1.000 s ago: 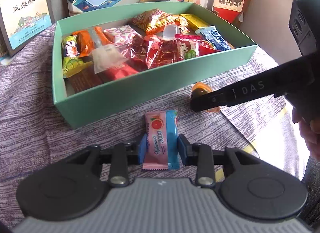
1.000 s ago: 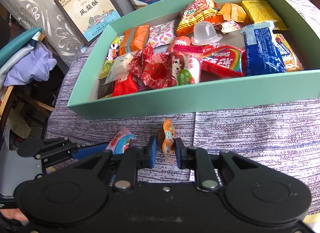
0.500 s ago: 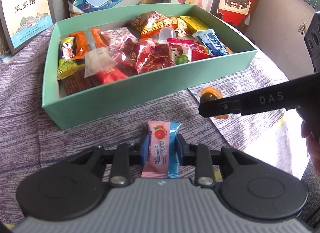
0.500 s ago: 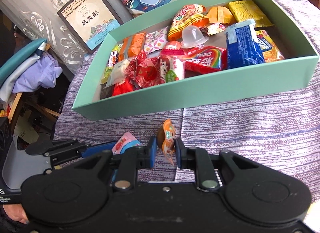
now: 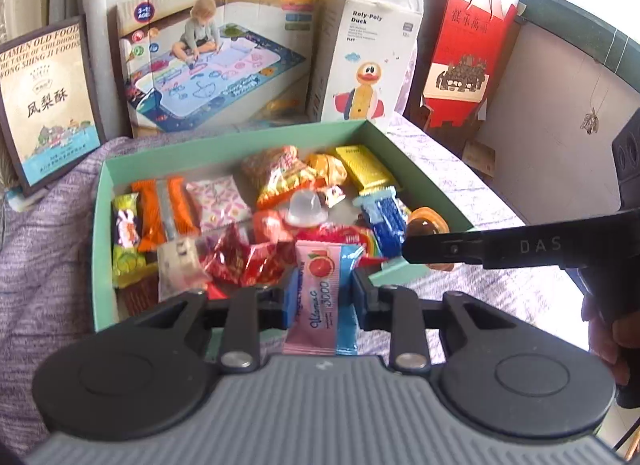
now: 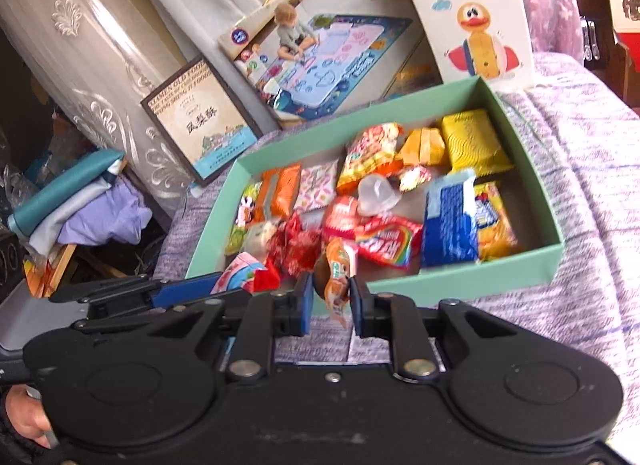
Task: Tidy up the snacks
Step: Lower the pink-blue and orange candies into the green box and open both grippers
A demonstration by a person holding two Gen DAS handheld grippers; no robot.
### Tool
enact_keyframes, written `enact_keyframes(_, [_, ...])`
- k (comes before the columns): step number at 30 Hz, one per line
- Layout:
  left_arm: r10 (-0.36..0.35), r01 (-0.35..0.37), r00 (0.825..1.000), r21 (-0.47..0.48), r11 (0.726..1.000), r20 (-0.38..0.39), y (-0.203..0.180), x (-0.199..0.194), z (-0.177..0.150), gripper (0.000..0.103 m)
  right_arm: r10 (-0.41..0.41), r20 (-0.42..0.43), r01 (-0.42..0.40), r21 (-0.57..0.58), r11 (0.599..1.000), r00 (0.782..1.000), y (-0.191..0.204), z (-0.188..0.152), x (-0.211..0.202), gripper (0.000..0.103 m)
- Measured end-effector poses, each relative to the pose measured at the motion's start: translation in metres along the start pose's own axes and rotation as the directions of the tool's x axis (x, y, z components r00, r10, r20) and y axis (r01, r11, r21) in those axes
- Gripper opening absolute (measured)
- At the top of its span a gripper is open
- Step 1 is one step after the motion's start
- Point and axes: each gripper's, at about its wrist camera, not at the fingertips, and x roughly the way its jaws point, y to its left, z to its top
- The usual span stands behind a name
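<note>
My left gripper (image 5: 322, 297) is shut on a pink and blue vitamin C packet (image 5: 322, 301) and holds it above the near wall of the mint green box (image 5: 102, 225). My right gripper (image 6: 331, 301) is shut on a small orange candy (image 6: 338, 281), held over the box's near edge (image 6: 460, 285). The box holds several wrapped snacks. The right gripper's finger (image 5: 480, 251) with the orange candy (image 5: 426, 223) shows in the left wrist view. The left gripper (image 6: 224, 285) with its packet (image 6: 240, 271) shows in the right wrist view.
The box sits on a purple woven cloth (image 6: 580, 169). Behind it stand a doodle mat box (image 5: 208, 61), a Roly-Poly Duck box (image 5: 366, 57), a pineapple cake box (image 5: 48, 101) and a red bag (image 5: 468, 53). Folded clothes (image 6: 80, 205) lie at the left.
Both grippers have lifted off the cloth with their snacks and moved forward, up to and over the box's near wall. The views have tilted upward.
</note>
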Motion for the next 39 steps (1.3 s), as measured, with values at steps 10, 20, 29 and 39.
enact_keyframes(10, [-0.022, 0.022, 1.000, -0.001, 1.000, -0.010, -0.017, 0.070, 0.053, 0.028, -0.053, 0.050, 0.051, 0.051, 0.997, 0.997, -0.042, 0.063, 0.023, 0.019])
enact_keyframes(20, [-0.036, 0.035, 0.998, -0.012, 0.999, -0.052, -0.022, 0.119, 0.063, 0.029, -0.067, 0.039, 0.064, 0.071, 0.995, 0.997, -0.063, 0.081, 0.061, 0.020])
enact_keyframes(29, [0.075, -0.074, 0.996, 0.027, 0.997, -0.043, -0.026, 0.118, 0.054, 0.101, -0.110, 0.096, 0.107, 0.041, 0.993, 0.989, -0.054, 0.075, 0.050, 0.103])
enact_keyframes(39, [0.091, -0.092, 0.995, -0.026, 0.995, -0.043, -0.020, 0.078, 0.036, 0.103, -0.132, 0.071, 0.129, 0.046, 0.991, 0.989, -0.039, 0.051, 0.026, 0.103])
